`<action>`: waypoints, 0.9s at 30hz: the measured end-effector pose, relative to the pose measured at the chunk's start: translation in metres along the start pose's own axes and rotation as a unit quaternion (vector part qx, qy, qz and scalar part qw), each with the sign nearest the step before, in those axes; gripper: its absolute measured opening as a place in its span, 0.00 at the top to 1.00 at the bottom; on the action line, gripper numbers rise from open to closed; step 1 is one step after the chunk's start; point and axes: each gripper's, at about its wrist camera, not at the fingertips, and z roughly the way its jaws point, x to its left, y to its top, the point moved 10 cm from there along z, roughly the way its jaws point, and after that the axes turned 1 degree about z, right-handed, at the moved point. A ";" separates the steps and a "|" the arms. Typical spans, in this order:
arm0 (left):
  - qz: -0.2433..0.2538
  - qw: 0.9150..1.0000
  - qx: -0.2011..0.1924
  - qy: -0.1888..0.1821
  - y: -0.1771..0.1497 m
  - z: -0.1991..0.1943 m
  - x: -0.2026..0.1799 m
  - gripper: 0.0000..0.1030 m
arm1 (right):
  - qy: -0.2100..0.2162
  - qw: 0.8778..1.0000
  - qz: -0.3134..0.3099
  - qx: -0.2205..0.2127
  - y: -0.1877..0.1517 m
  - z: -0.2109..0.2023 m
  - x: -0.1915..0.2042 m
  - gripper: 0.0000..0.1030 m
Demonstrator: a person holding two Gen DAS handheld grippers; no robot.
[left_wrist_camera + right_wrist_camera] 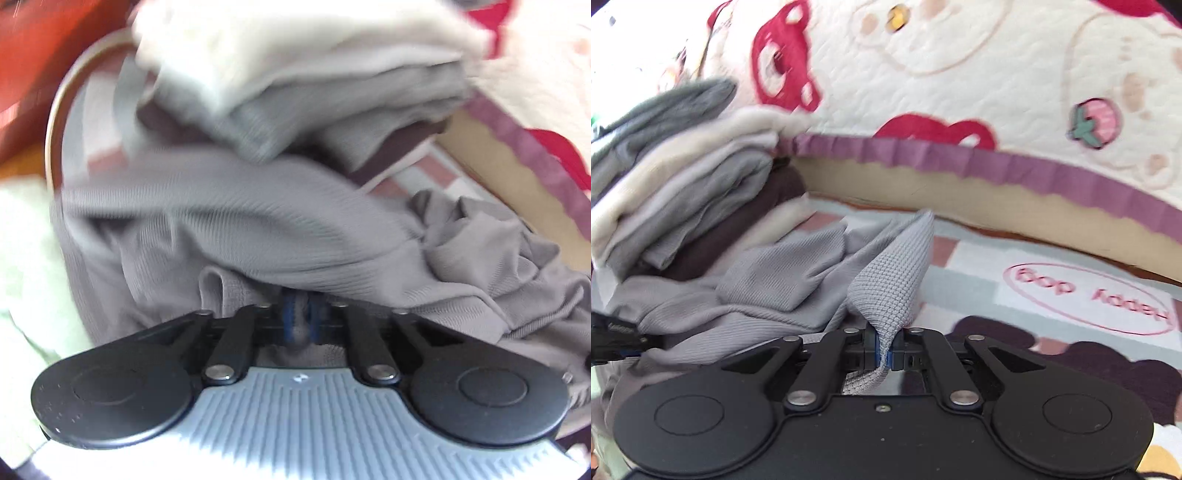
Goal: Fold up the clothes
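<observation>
On patterned floor mat [1015,258] beside bed edge: crumpled grey ribbed knit garment [229,229], below stack of folded grey and cream clothes [676,192]. Right tongs [884,354] clamped on waffle-knit hem; left tongs [301,325] pinching grey fabric. Soft, light, limp, stretchy; sags between grips. Hold at hems or corners.

I see a cream quilted bedspread [979,74] printed with red bears and strawberries, edged by a purple frill [1015,168], over a tan mattress side [960,201]. Below lies a checked play mat [979,291]. A reddish wooden panel [40,55], perhaps furniture, shows blurred.
</observation>
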 end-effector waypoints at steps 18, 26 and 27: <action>0.195 0.954 -0.060 -0.220 0.009 -0.165 -0.240 0.95 | -0.171 0.984 -0.033 -0.045 0.096 -0.158 -0.240 0.68; 0.301 0.926 0.050 -0.224 -0.101 -0.096 -0.281 0.95 | -0.107 0.990 0.076 0.055 -0.060 -0.158 -0.267 0.56; 0.300 0.924 0.065 -0.228 -0.109 -0.088 -0.280 0.95 | -0.091 0.990 0.087 0.061 -0.078 -0.157 -0.257 0.54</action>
